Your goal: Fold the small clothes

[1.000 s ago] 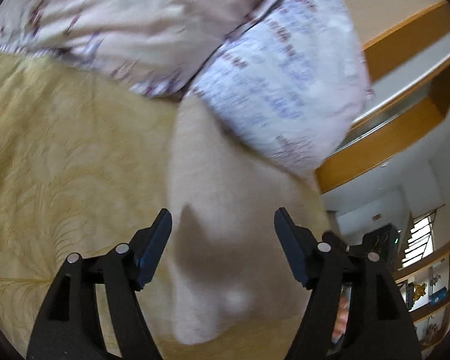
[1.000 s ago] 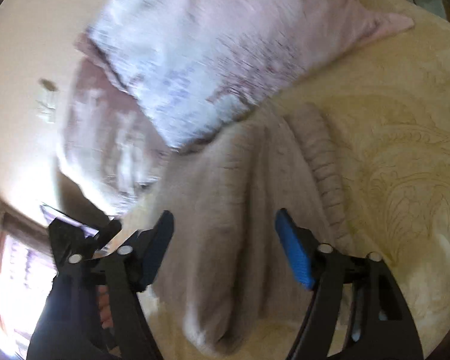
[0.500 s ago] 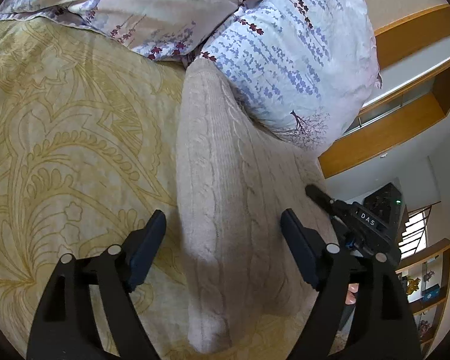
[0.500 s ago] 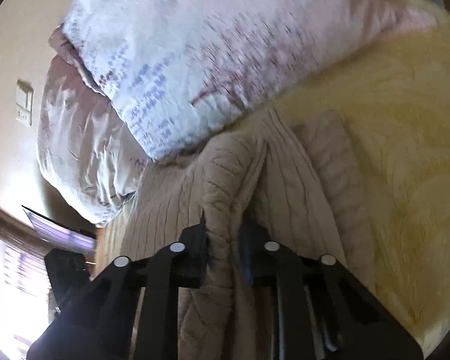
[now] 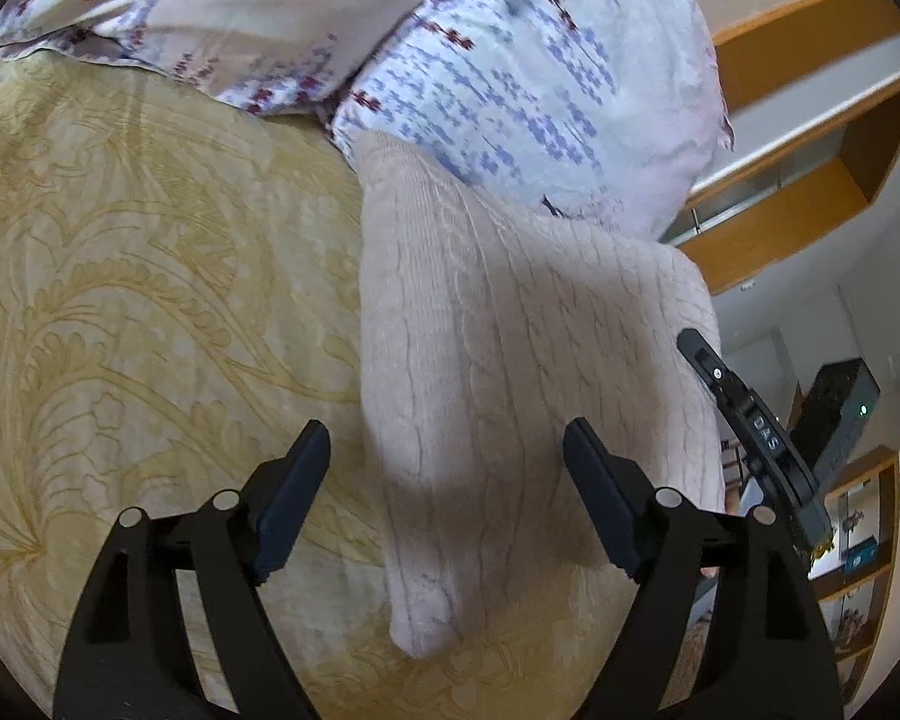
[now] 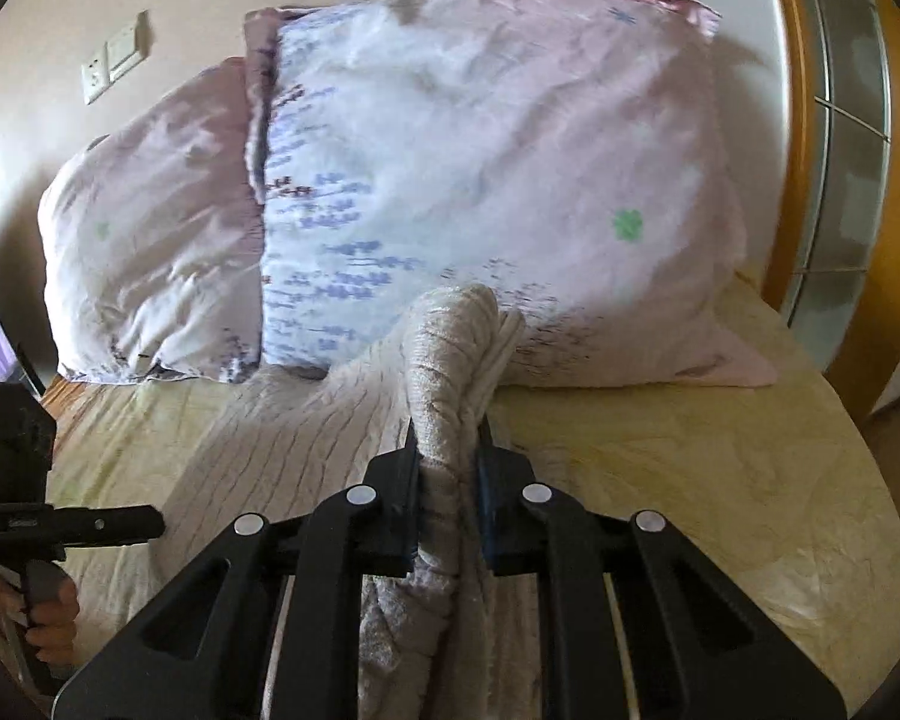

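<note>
A beige cable-knit sweater (image 5: 498,360) lies on the yellow patterned bedspread (image 5: 150,312), its top against the pillows. My left gripper (image 5: 447,468) hovers open above the sweater's near end, its pads apart on either side of the knit and not pressing it. In the right wrist view my right gripper (image 6: 447,456) is shut on a bunched fold of the sweater (image 6: 444,372), lifted off the bed so the knit stands up in a ridge in front of the pillow. The right gripper's body (image 5: 750,420) shows at the sweater's right edge in the left wrist view.
Two floral pillows (image 6: 480,168) stand at the head of the bed, against a beige wall with switches (image 6: 111,63). A wooden headboard and frame (image 5: 810,138) runs to the right. A hand on the left gripper's handle (image 6: 42,606) shows at the lower left of the right wrist view.
My right gripper went from open over the sweater to shut on a fold, then rose and rolled, lifting the knit. My left gripper stayed wide and hardly shifted.
</note>
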The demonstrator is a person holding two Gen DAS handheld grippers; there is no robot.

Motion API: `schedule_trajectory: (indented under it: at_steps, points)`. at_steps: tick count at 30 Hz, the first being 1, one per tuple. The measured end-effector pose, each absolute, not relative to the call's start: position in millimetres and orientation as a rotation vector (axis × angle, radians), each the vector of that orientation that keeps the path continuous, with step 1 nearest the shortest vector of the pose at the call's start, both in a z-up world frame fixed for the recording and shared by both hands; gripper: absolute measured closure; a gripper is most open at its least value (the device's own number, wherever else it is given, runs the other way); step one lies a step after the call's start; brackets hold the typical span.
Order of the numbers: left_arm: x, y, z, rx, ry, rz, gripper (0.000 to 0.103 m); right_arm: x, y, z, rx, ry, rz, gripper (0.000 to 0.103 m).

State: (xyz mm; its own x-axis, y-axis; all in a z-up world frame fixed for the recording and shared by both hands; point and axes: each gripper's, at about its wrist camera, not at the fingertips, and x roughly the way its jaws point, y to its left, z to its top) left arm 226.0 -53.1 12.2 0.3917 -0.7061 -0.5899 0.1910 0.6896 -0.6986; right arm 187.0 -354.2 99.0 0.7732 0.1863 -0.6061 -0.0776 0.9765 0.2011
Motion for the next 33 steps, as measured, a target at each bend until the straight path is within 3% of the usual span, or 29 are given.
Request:
schedule_trajectory:
  at_steps: [10,16,25,29,30,31,33]
  points:
    - [218.4,-71.8,5.4,-0.553,1.054,-0.648,0.025,210.9,-394.0,33.7,0.321,0.848,0.077,0.086]
    - [214.1,-67.0,5.7,-0.588,1.055,-0.641,0.025,173.8,-417.7,55.3,0.476,0.801,0.063,0.053]
    - [200.4,-56.6,-0.9,-0.638,1.068,-0.615,0.041,98.5,-415.0,51.0,0.621,0.811,0.229,0.052]
    - [196.6,-56.0,-7.5,-0.664,1.082,-0.628,0.058,92.7,-399.0,41.5,0.591,0.845,0.258,0.056]
    - [195.9,-56.6,-7.9,-0.665,1.082,-0.639,0.064,93.1,-397.0,39.4,0.572,0.848,0.25,0.073]
    - [195.0,-58.9,-7.0,-0.655,1.077,-0.657,0.076,93.5,-395.4,37.2,0.555,0.853,0.241,0.085]
    - [191.9,-60.8,-3.3,-0.623,1.057,-0.662,0.084,89.8,-395.6,39.8,0.548,0.82,0.234,0.091]
